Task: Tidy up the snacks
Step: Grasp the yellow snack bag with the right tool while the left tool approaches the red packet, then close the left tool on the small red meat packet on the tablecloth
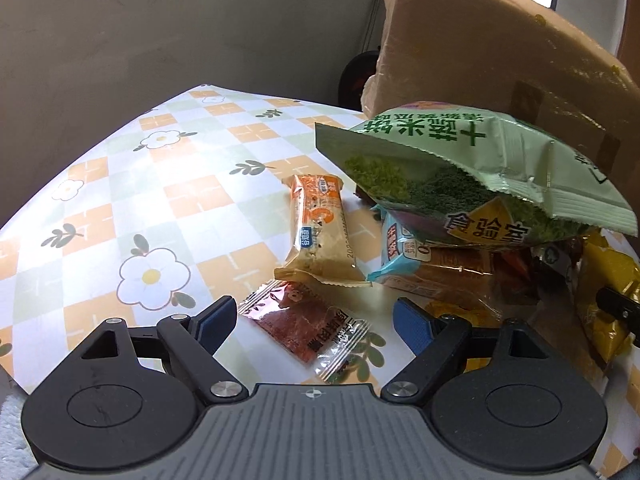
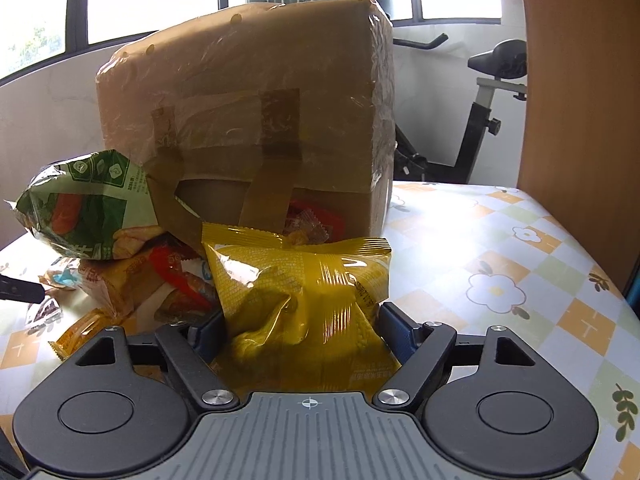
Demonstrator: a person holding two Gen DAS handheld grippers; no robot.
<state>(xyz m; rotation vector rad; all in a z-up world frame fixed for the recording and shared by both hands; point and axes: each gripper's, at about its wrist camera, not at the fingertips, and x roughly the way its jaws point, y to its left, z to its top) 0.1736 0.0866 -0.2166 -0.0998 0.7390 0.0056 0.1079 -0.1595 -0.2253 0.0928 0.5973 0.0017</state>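
Yellow snack bag point(image 2: 308, 300) is clamped between the right gripper point(image 2: 300, 332) fingers, at the snack pile before the taped cardboard box point(image 2: 248, 120). Left gripper point(image 1: 316, 320) is held wide open, empty, over a red jerky packet point(image 1: 308, 328) on the tabletop point(image 1: 120, 200).

The tall brown taped cardboard box point(image 2: 248, 120) is the main barrier, walling off the far side of the flower-patterned bench point(image 1: 132, 208). Against its near face the snacks pile up: a green puffed snack bag point(image 1: 460, 176) on top and a yellow crinkled foil bag point(image 2: 304, 300) crowding the front. Left of the box the bench lies open, with only an orange-and-cream wrapped bar point(image 1: 320, 232) and a flat red clear-edged sachet point(image 1: 308, 328) lying there. Right of the box, bare cloth runs to an upright wooden panel point(image 2: 576, 100).
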